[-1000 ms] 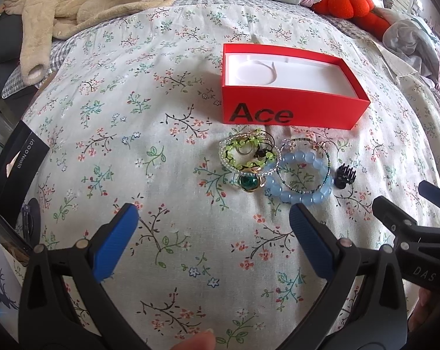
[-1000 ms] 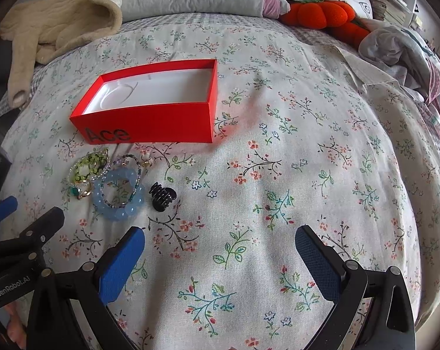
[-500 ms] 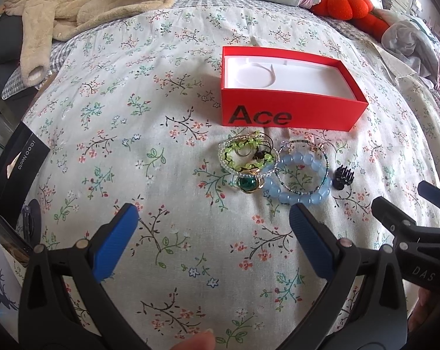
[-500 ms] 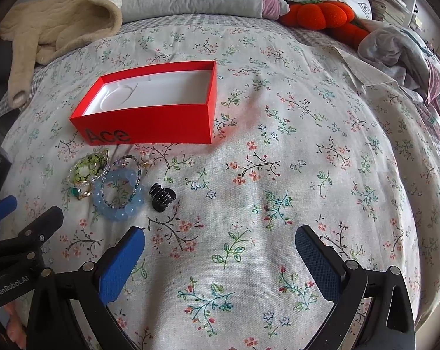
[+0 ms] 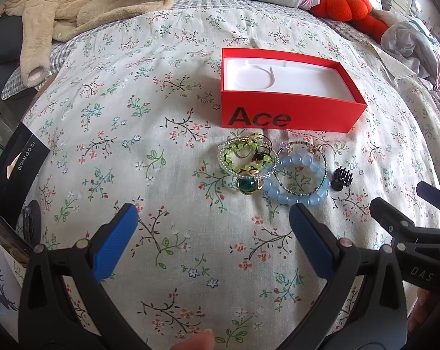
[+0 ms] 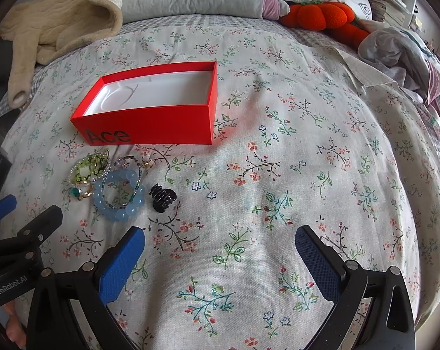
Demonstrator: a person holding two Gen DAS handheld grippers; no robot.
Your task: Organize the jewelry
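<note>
Barely anything has moved: both grippers, left (image 5: 212, 221) and right (image 6: 220, 243), hover released near bracelets (image 5: 296, 175) and box (image 5: 284, 87).

Both wrist views look forward, low over the bed (image 5: 109, 134), sharing the red box (image 5: 281, 108).

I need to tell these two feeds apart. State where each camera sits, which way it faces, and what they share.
Left wrist: on the left tongs, open, facing the jewelry pile before the red Ace box; a fingertip shows at the bottom.
Right wrist: on the right tongs, open, facing bare floral bedspread; fingers show bottom left.
Shared: box, blue bead bracelet, black hair claw.
</note>
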